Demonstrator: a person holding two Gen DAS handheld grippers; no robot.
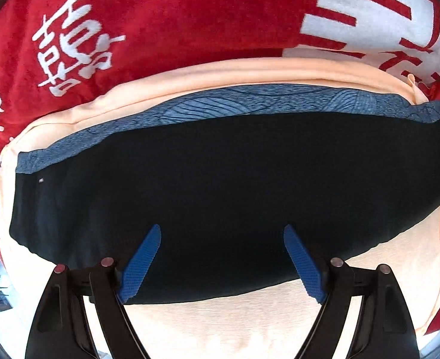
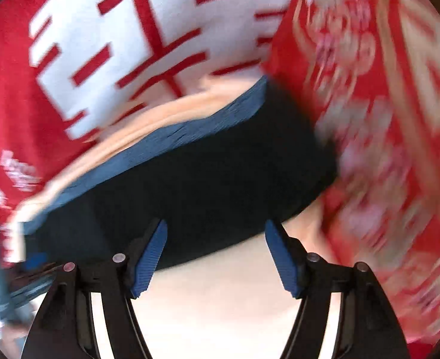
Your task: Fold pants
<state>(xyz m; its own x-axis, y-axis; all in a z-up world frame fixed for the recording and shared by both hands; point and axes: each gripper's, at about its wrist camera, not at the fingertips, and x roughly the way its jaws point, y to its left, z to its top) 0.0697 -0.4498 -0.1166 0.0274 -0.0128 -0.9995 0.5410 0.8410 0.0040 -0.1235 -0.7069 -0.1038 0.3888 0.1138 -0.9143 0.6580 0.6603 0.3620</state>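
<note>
The pants (image 1: pixel 226 185) are black with a blue-grey patterned waistband (image 1: pixel 220 104). They lie folded into a wide flat bundle on a peach cushion (image 1: pixel 235 323). My left gripper (image 1: pixel 223 233) is open and empty, its blue fingertips just over the near edge of the pants. In the right wrist view, which is motion-blurred, the pants (image 2: pixel 208 179) lie ahead with the waistband (image 2: pixel 166 143) on the far side. My right gripper (image 2: pixel 215 227) is open and empty at the near edge of the pants.
A red blanket with white characters (image 1: pixel 130 24) lies behind the cushion, with a white patch (image 1: pixel 369 9) at right. It also shows in the right wrist view (image 2: pixel 130 45). A blurred red patterned cloth (image 2: pixel 384 134) stands close on the right.
</note>
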